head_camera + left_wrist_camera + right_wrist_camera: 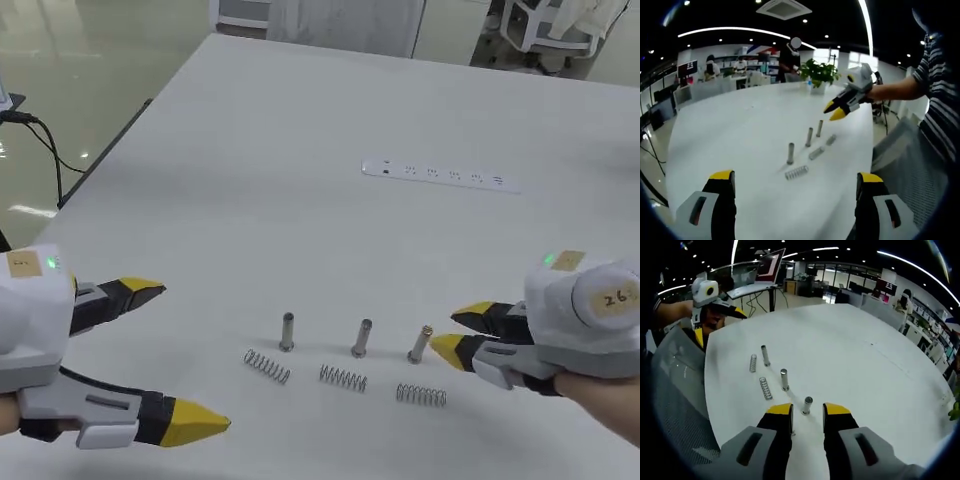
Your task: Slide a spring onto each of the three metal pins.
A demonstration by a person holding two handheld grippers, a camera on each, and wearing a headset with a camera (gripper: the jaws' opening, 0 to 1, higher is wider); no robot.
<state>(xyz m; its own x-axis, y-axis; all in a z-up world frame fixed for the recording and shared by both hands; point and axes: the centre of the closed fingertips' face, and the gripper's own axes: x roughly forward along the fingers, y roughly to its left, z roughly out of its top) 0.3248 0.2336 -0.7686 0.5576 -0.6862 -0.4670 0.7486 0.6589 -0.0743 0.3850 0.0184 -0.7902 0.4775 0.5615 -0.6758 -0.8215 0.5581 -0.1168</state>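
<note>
White table (300,140) carries three short, dull-steel pins (287,332) standing upright in a row. We see three thin coiled springs (343,378) lying flat just in front of the middle pin (362,338) and its neighbours, not touching them. Our left gripper (192,357) hangs well left of the middle pin, jaws spread wide. Our right gripper (445,331) sits right of it, beside the end pin, jaws narrowly parted.
</note>
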